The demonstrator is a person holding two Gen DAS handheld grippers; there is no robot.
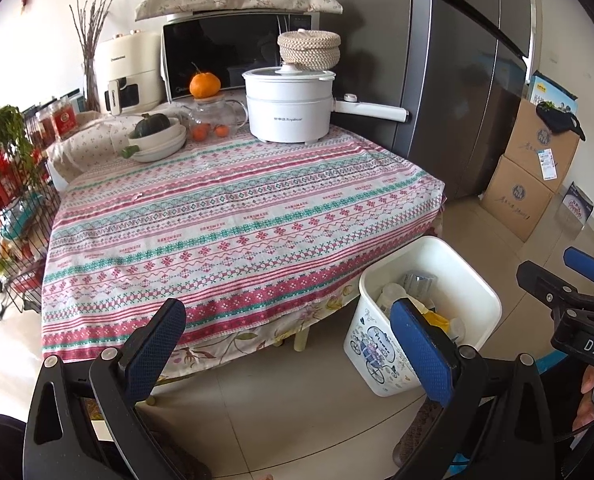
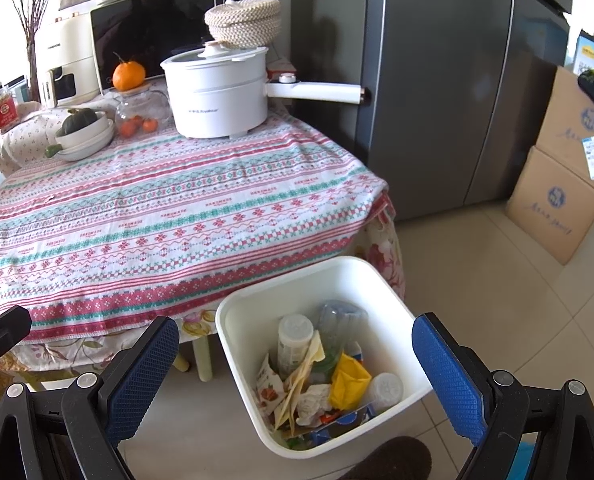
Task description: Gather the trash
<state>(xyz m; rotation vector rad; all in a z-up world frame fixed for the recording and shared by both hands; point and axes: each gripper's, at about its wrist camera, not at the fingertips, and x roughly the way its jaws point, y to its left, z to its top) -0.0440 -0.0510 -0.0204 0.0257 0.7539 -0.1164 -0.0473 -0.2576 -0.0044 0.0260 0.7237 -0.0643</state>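
Observation:
A white trash bin (image 2: 377, 280) stands on the floor at the table's near right corner. It holds bottles, a yellow wrapper (image 2: 349, 380), crumpled paper and snack packets. My right gripper (image 2: 297, 364) hangs open just above the bin, with nothing between its blue pads. My left gripper (image 1: 289, 344) is open and empty too, over the floor in front of the table's front edge. The bin (image 1: 473, 276) is to its right. The right gripper's blue fingertip (image 1: 585, 266) shows at the right edge of the left wrist view. A tiny scrap (image 1: 139, 196) lies on the tablecloth.
The table (image 1: 237, 220) has a patterned cloth. At its back stand a white electric pot (image 1: 289, 104), a glass teapot (image 1: 213, 116), bowls with a squash (image 1: 157, 136) and a microwave (image 1: 233, 56). A grey fridge (image 2: 437, 80) and cardboard boxes (image 2: 565, 200) are on the right. A wire rack (image 1: 13, 208) is on the left.

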